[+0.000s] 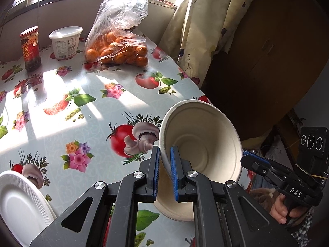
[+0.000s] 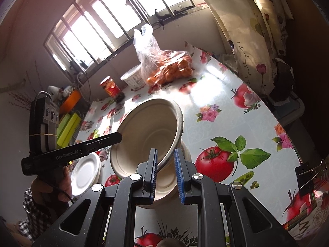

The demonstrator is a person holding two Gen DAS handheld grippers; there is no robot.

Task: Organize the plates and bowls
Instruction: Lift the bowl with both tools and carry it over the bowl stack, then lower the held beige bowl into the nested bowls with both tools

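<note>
Above the table [image 1: 61,111], the left gripper [image 1: 164,164] is pinching the bowl [image 1: 201,135] rim, tilting it for stacking. The right gripper [image 2: 166,168] is clamping the opposite rim, steadying it.

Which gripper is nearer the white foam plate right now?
Left. The left gripper, clamping a tilted beige paper bowl's rim, sits beside the white foam plate. The right gripper grips the bowl's opposite rim, farther away.

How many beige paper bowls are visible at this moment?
2 at least: a tilted bowl gripped at its rim by the left hand-held gripper, and a second bowl beneath it on the table; more may be nested, hidden.
</note>
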